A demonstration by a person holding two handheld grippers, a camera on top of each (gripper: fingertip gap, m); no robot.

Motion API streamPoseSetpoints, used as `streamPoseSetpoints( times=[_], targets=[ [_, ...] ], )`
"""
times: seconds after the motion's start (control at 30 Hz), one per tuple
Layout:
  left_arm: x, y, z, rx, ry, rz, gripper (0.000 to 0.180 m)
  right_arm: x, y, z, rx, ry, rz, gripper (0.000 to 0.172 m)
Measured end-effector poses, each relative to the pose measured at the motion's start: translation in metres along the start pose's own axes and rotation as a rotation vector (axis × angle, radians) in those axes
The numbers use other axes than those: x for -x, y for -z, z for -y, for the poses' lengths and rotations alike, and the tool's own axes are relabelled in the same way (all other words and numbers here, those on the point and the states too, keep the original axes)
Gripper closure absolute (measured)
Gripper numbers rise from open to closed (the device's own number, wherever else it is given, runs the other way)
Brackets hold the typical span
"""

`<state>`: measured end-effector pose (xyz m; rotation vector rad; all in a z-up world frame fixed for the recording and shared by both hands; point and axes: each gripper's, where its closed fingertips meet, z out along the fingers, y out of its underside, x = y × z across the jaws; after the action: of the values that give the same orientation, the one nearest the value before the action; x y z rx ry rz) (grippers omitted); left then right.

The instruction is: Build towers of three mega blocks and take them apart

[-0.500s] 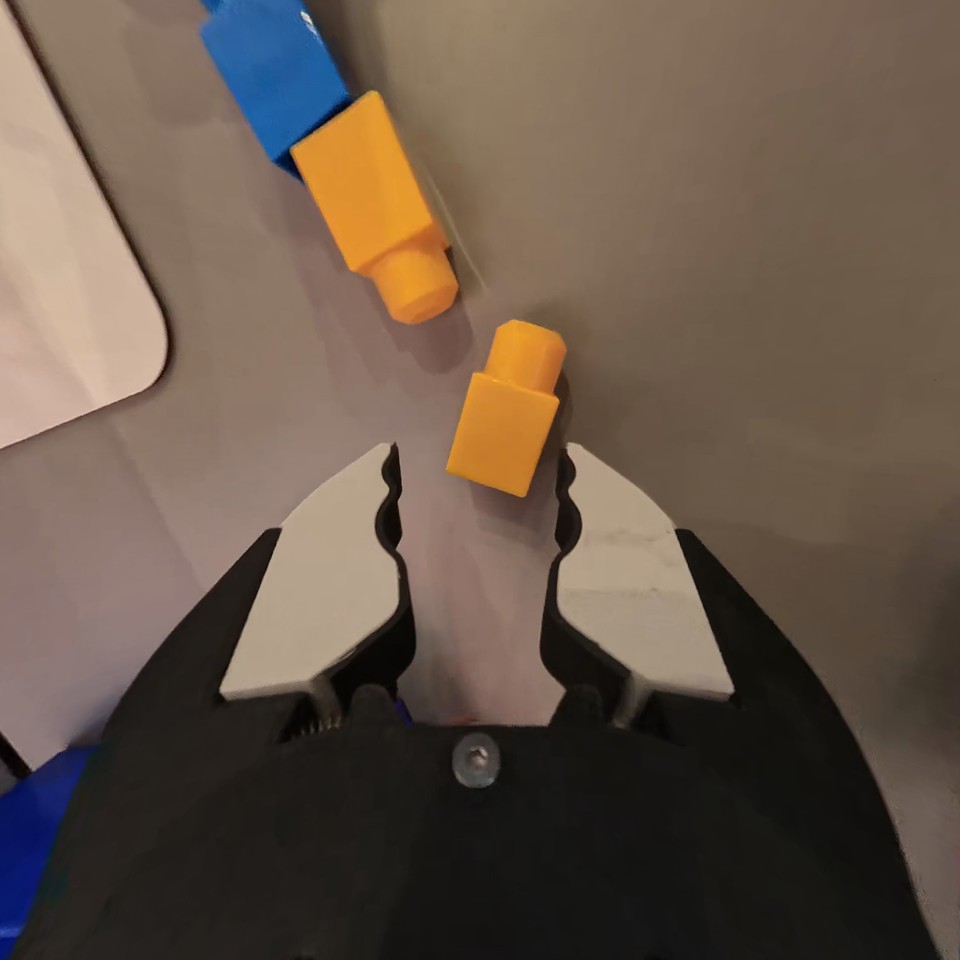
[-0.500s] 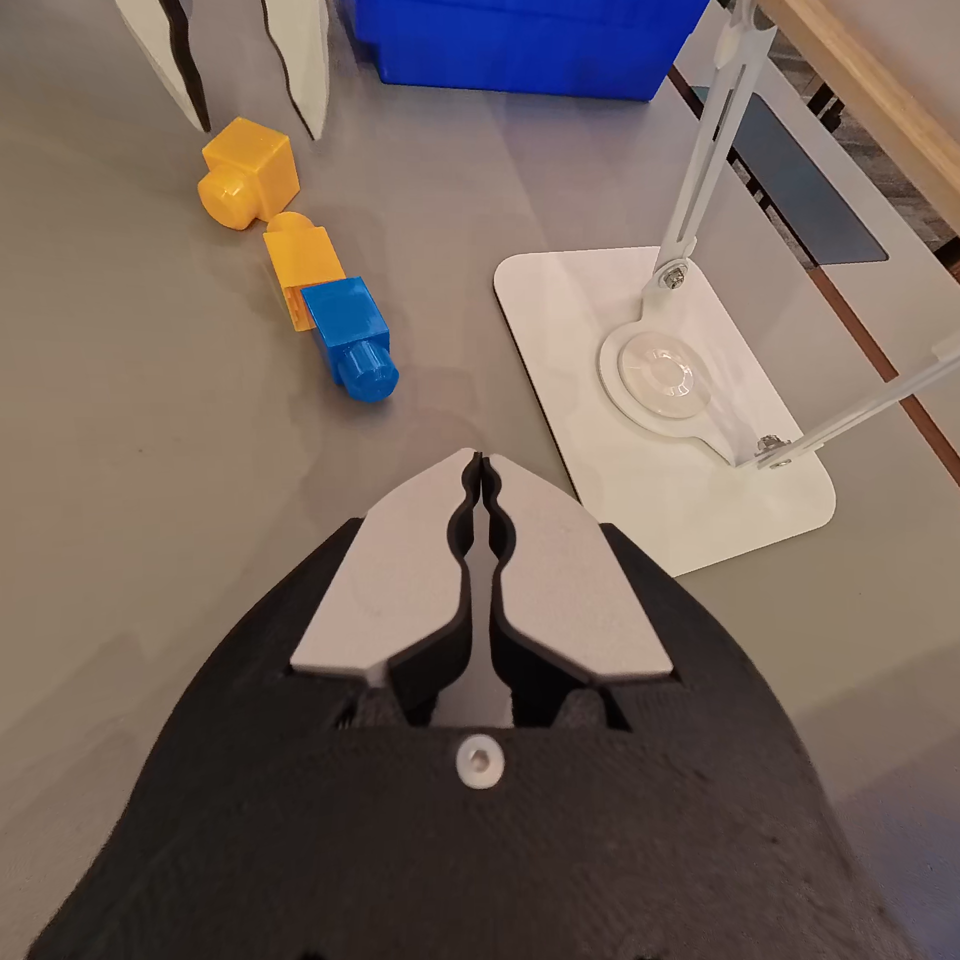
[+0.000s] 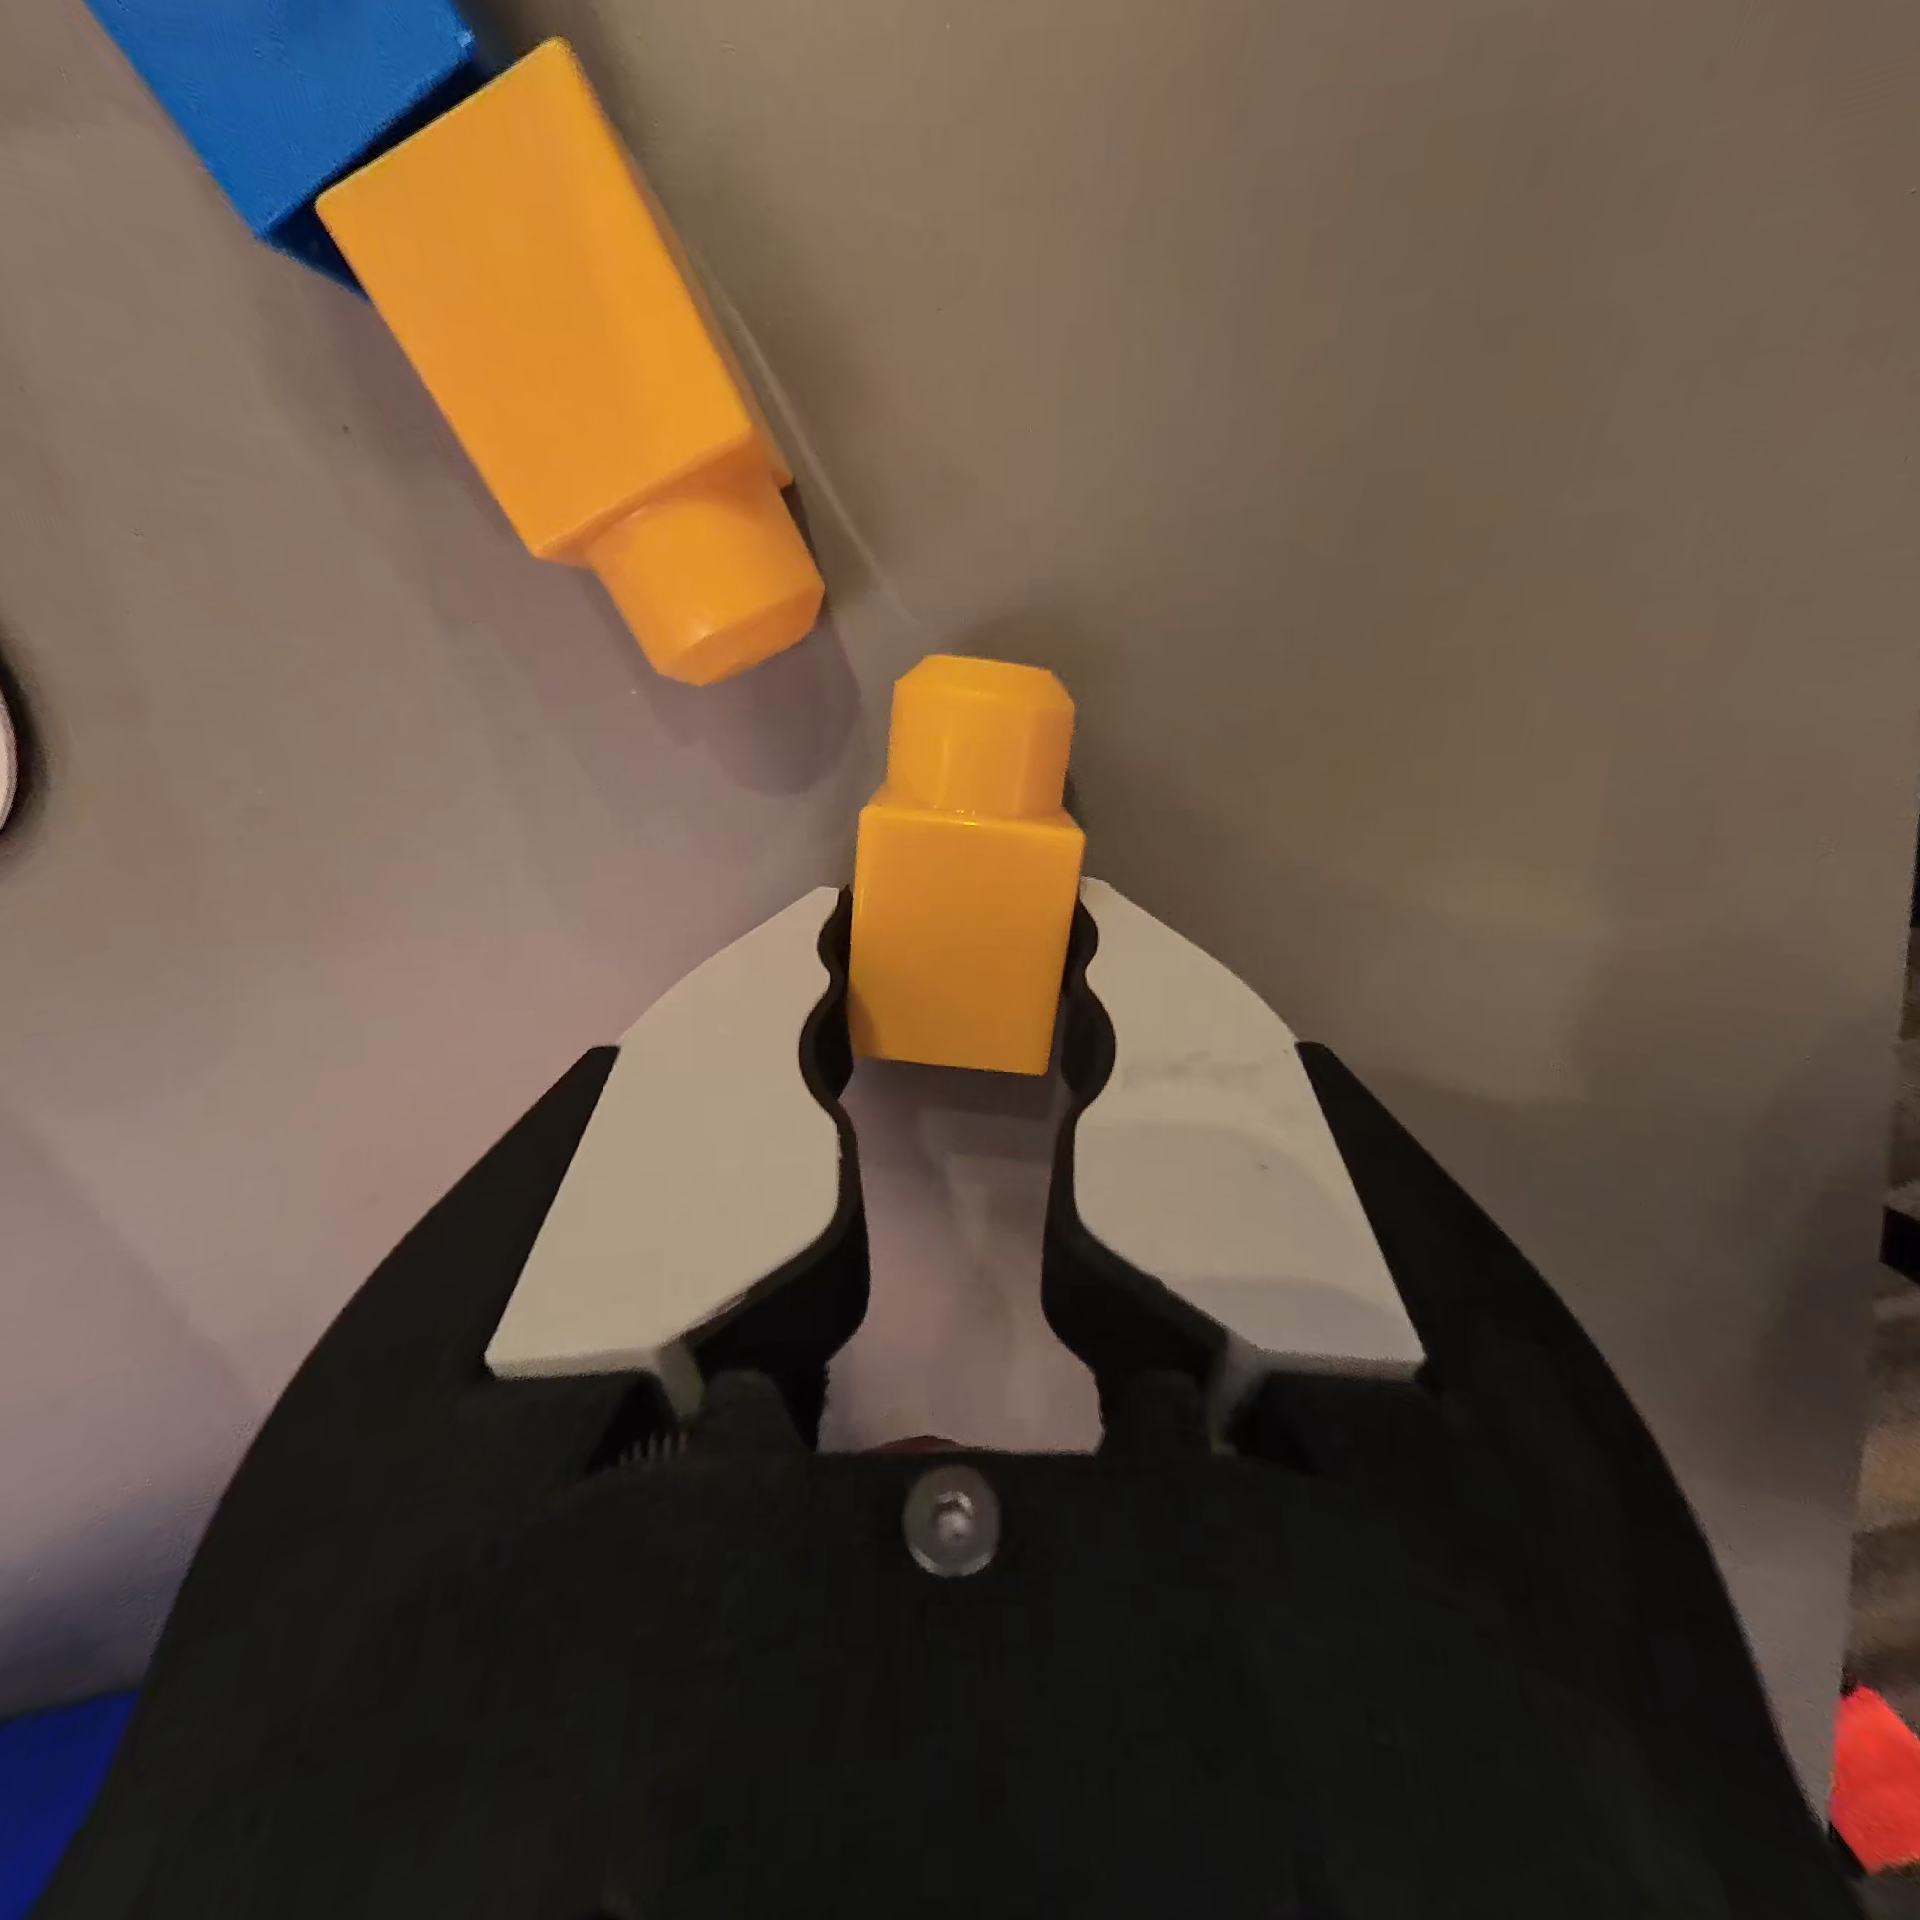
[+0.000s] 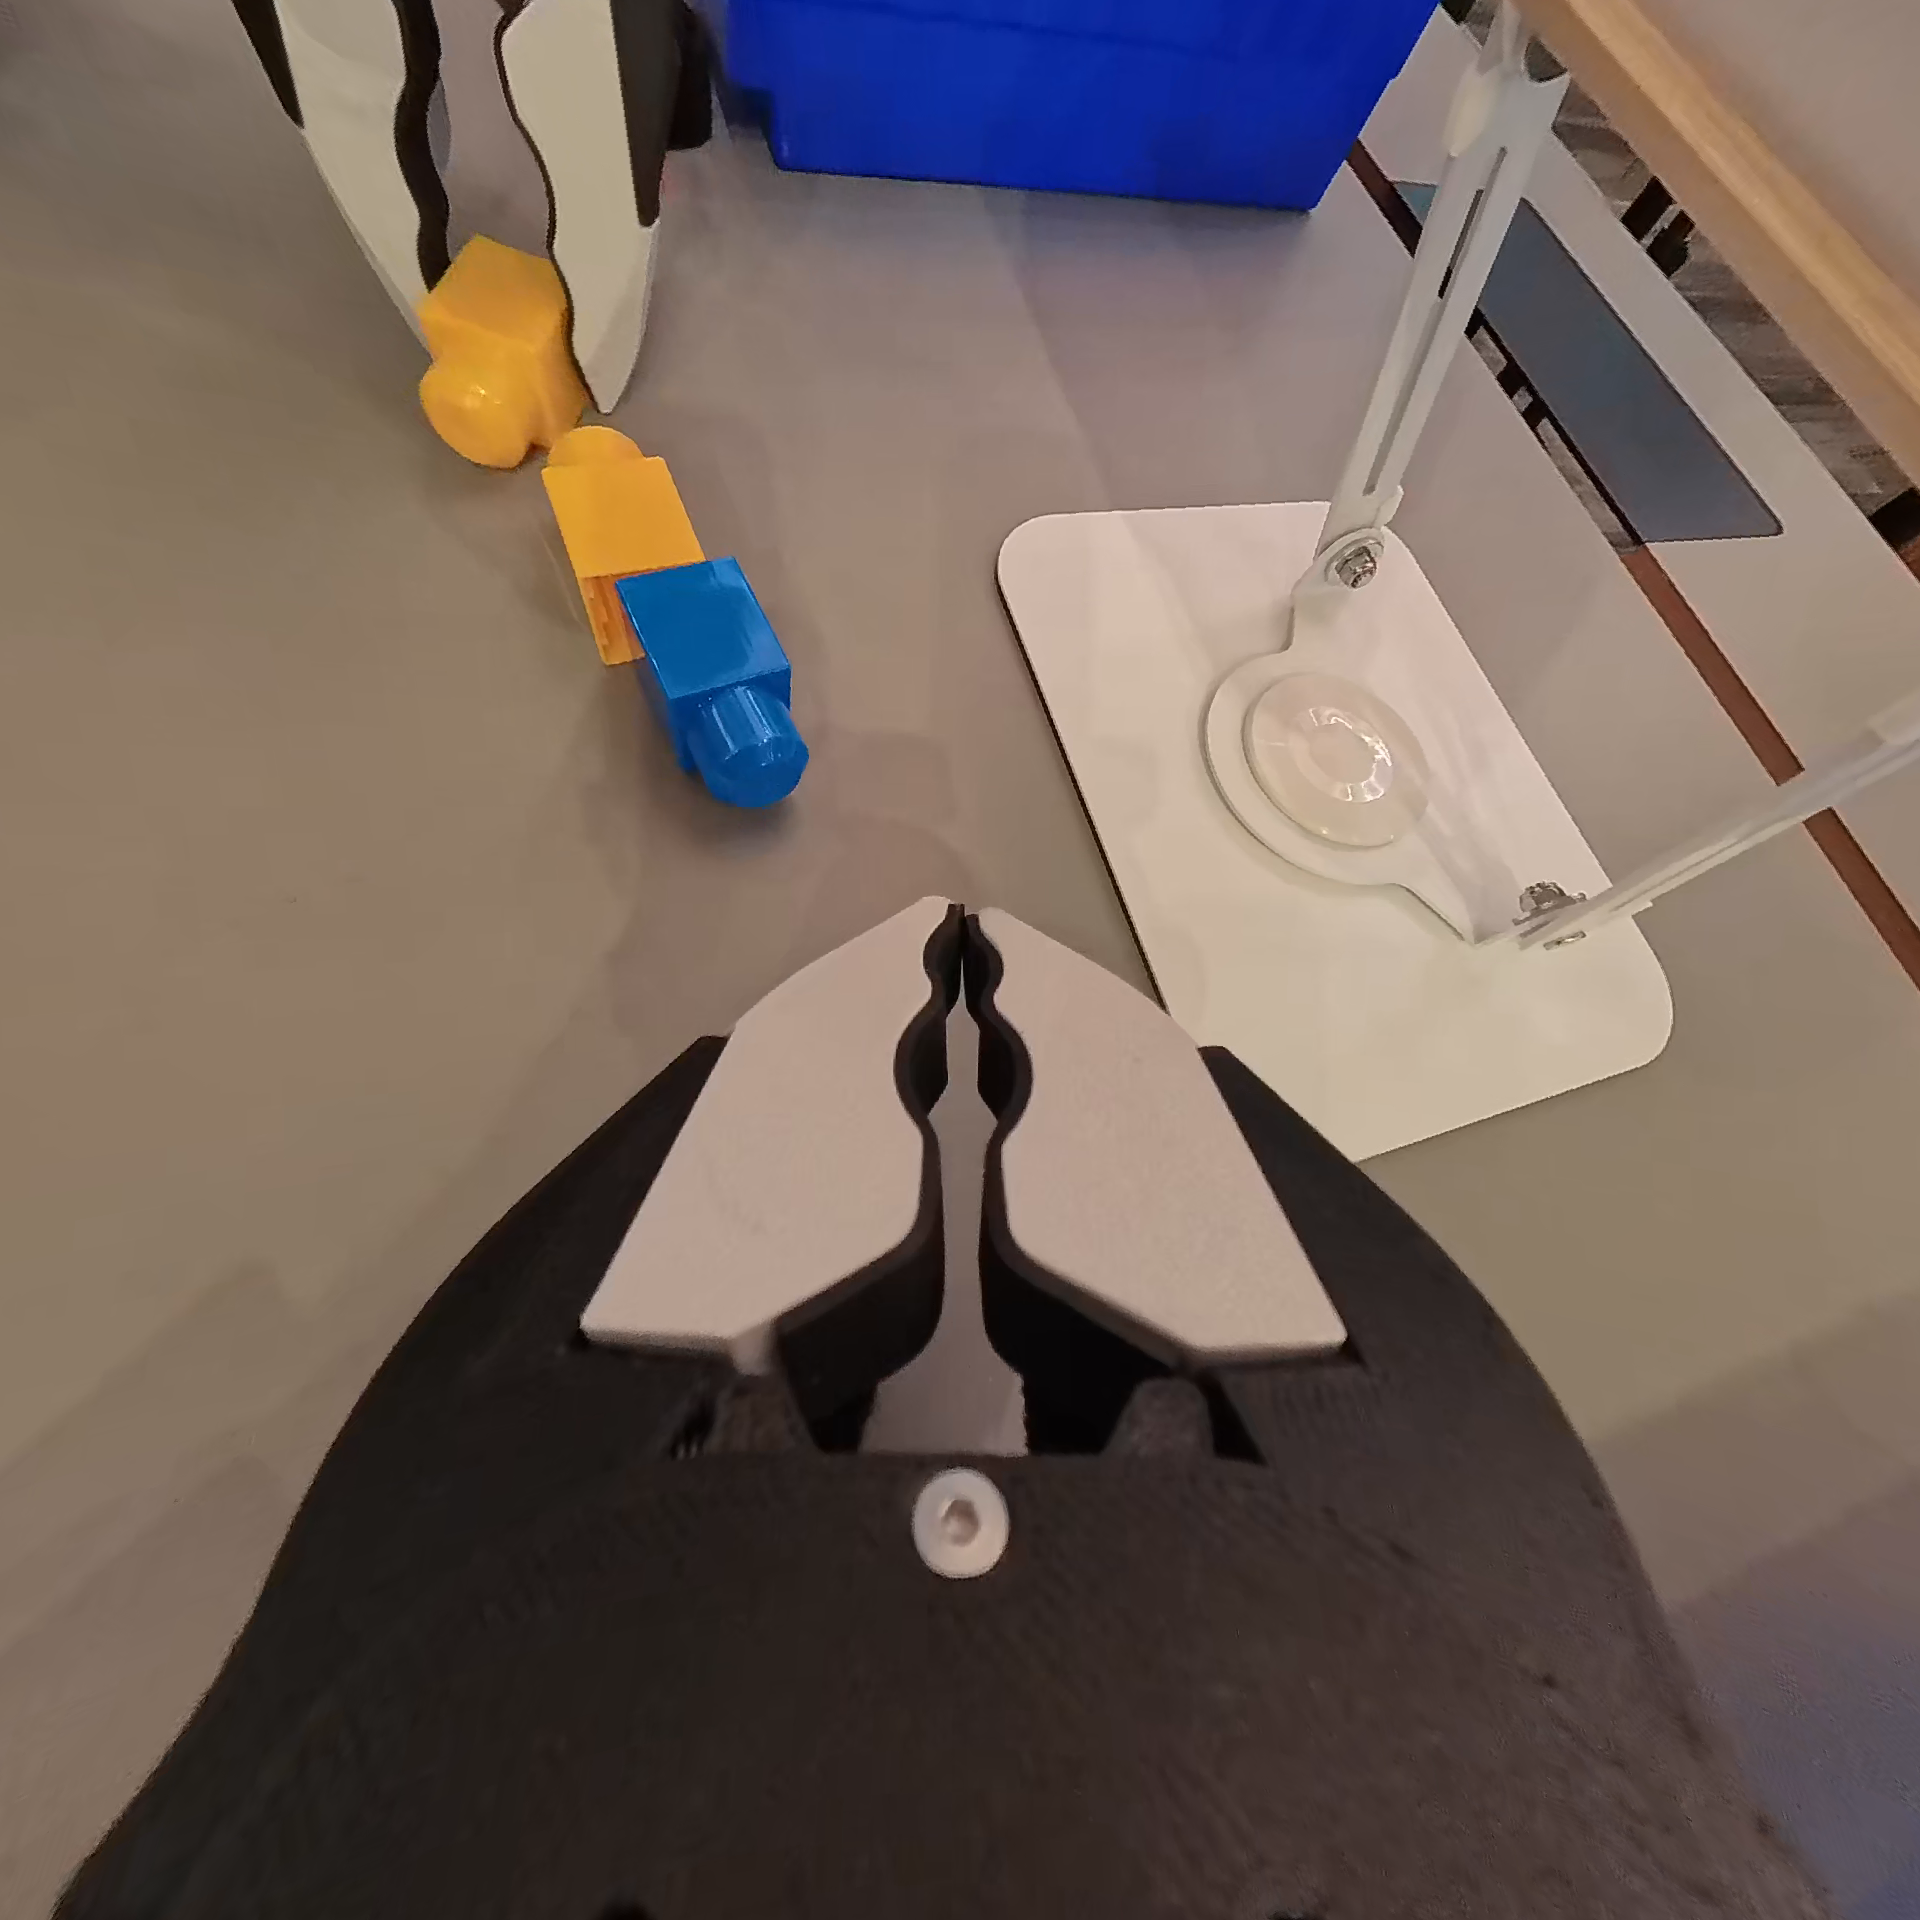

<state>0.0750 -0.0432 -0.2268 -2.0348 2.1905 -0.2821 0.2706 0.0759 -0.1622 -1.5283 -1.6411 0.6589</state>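
With my left claw (image 3: 961,977) clamped on the loose orange block (image 3: 961,935), stud forward for mating, my right claw (image 4: 961,920) waits pressed together, empty, above the bench (image 4: 312,935).

Grey table (image 4: 260,935) carrying a blue bin (image 4: 1049,94) at its far edge. Nearer the right edge, a white rounded base plate (image 4: 1351,1039) bears a clear domed disc (image 4: 1325,748) and two slotted white struts (image 4: 1434,260). A wooden rail (image 4: 1766,208) lies beyond the right edge.
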Motion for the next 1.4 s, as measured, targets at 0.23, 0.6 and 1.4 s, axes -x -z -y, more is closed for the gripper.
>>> streamPoseSetpoints(
  times=[0.23,0.6,1.4],
  targets=[
    [0.013,0.011,0.004,-0.206,0.142,0.116,0.144,0.001,-0.001,-0.001,0.003,-0.003,0.006,0.172],
    [0.036,0.073,0.053,-0.961,0.3,0.233,0.144,0.018,-0.019,0.0,0.001,-0.008,0.107,0.172],
    [0.052,0.128,0.057,-1.493,0.416,0.209,0.144,0.048,-0.073,0.02,0.2,0.16,0.321,0.112]
  ],
)
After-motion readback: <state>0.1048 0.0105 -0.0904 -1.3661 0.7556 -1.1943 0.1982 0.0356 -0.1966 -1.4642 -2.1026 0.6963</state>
